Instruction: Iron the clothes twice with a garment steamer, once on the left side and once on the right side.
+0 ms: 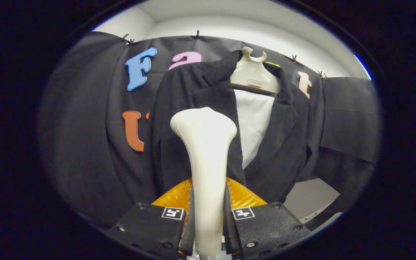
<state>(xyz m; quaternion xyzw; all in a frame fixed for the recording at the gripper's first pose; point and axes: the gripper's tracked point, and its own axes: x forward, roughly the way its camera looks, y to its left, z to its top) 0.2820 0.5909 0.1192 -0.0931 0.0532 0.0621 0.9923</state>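
Note:
A cream garment steamer [205, 159] stands upright between my fingers, its wide head up against the left front panel of a dark jacket [193, 126]. My gripper [208, 216] is shut on the steamer's handle, with both black fingers [150, 224] pressing its sides. The jacket hangs on a cream hanger [253, 77] over a white lining or shirt [253, 119]. Its right lapel and right panel [284, 144] lie beyond and to the right of the steamer head. The steamer hides part of the left panel.
An orange ribbed part [242, 196] shows just behind the fingers. Black cloth wall [85, 144] surrounds the jacket on both sides. A pale surface [311, 200] lies low beyond the right finger.

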